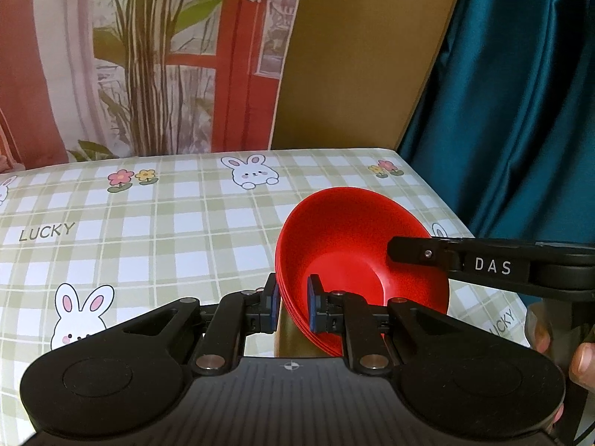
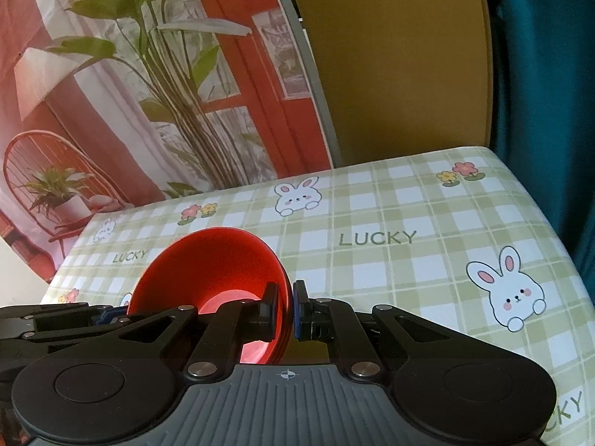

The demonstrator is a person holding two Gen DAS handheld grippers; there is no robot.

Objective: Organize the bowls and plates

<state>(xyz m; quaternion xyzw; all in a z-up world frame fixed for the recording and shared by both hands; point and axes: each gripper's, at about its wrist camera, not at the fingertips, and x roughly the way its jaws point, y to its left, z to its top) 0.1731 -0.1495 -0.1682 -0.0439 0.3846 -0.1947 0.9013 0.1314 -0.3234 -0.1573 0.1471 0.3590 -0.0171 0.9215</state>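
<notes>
— Both tongs: what does the left wrist view show?
— Left gripper [image 1: 293, 306] is clenched on the near rim of a stack of red plastic bowls [image 1: 357, 256], at five o'clock over the green checked bunny tablecloth [image 1: 148, 230]. Right gripper's black arm reaches in from three o'clock.
— And the right wrist view?
— Right gripper [image 2: 286, 312] pinches the stack's opposite rim; the bowls sit at seven o'clock.

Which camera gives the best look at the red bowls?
The left wrist view: it shows the red bowls open-faced, with stacked rims visible at the left gripper. In the right wrist view the bowls are partly hidden behind the right gripper, which clamps their rim.
</notes>
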